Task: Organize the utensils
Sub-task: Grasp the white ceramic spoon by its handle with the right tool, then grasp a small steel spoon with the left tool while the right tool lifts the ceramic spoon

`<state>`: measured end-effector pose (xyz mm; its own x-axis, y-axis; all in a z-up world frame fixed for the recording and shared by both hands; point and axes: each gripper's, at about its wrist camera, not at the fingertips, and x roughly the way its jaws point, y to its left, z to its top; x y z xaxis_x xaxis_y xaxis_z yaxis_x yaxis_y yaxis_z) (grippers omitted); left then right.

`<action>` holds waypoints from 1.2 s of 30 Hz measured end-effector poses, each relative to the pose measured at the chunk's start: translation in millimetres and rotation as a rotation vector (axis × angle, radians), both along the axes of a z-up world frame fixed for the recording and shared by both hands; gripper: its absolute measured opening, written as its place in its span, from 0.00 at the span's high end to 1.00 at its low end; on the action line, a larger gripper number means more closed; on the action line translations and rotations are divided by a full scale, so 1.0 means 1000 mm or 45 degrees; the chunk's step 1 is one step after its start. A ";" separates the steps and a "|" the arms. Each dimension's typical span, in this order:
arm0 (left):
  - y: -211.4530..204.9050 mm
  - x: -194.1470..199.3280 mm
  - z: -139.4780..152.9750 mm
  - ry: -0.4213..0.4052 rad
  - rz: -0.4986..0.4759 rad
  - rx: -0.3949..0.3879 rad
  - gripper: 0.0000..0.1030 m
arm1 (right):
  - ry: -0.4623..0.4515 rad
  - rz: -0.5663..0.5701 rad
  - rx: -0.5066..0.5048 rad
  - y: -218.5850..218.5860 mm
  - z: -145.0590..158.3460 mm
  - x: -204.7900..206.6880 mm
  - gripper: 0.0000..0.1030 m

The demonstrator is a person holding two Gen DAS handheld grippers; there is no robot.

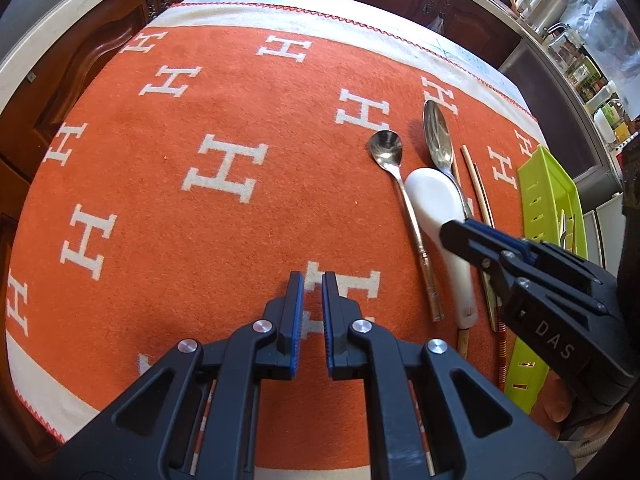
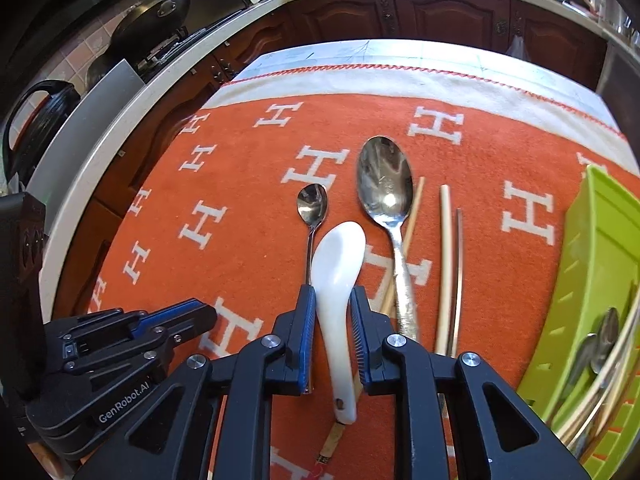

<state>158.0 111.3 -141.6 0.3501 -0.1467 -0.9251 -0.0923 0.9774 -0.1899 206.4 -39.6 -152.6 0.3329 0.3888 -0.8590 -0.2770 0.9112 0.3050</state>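
A white ceramic spoon (image 2: 339,280) lies on the orange cloth, handle toward me. My right gripper (image 2: 332,300) is open, its fingers on either side of the spoon's handle with small gaps on both sides. The spoon also shows in the left wrist view (image 1: 436,208), with the right gripper (image 1: 460,232) over it. A small metal spoon (image 2: 312,208) lies to its left, a large metal spoon (image 2: 386,184) to its right, and chopsticks (image 2: 446,256) further right. My left gripper (image 1: 313,280) is nearly closed and empty above bare cloth.
A green slotted utensil tray (image 2: 592,264) at the right holds spoons and chopsticks; it also shows in the left wrist view (image 1: 548,196). The orange H-patterned cloth (image 1: 200,200) covers the table. Wooden cabinets and a counter stand beyond the far edge.
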 end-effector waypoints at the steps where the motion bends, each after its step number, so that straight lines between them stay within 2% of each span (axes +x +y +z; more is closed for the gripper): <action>1: 0.000 0.000 0.000 0.000 0.001 0.000 0.94 | 0.015 0.008 0.014 0.000 -0.002 0.001 0.83; 7: 0.002 0.002 -0.002 0.006 0.008 -0.002 0.94 | 0.020 0.019 0.027 0.005 -0.006 0.006 0.82; 10: 0.002 0.003 -0.003 0.010 0.007 -0.003 0.94 | 0.096 0.060 0.035 0.010 -0.015 0.009 0.82; 14: 0.002 0.003 -0.004 0.012 0.007 -0.001 0.94 | 0.081 0.051 0.032 0.013 -0.015 0.011 0.82; 18: 0.003 0.005 -0.004 0.008 0.009 0.011 0.94 | 0.057 0.035 0.027 0.014 -0.014 0.009 0.88; 19: 0.003 0.006 -0.004 0.007 0.009 0.014 0.94 | 0.036 0.025 0.016 0.013 -0.012 0.007 0.93; 21: 0.002 0.011 -0.003 0.004 0.006 0.014 0.94 | 0.013 0.002 0.007 0.014 -0.010 0.006 0.94; 25: 0.000 0.031 -0.002 -0.016 -0.042 -0.073 0.94 | -0.015 -0.033 0.034 0.004 -0.002 0.001 0.94; 28: 0.003 0.053 -0.009 -0.029 -0.075 -0.180 0.94 | -0.032 -0.048 0.045 -0.005 0.005 -0.005 0.94; 30: 0.007 0.066 -0.011 -0.071 -0.072 -0.220 0.94 | -0.046 -0.057 0.044 -0.012 0.009 -0.010 0.94; 34: 0.011 0.083 -0.010 -0.143 -0.078 -0.254 0.76 | -0.079 -0.066 0.029 -0.023 0.019 -0.022 0.94; 36: 0.009 0.089 -0.009 -0.173 -0.091 -0.244 0.71 | -0.084 -0.074 0.034 -0.028 0.021 -0.027 0.94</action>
<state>246.7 119.9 -150.9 0.4518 -0.3440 -0.8232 0.0147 0.9254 -0.3786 179.1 -68.0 -131.1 0.4115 0.3899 -0.8238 -0.2441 0.9180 0.3125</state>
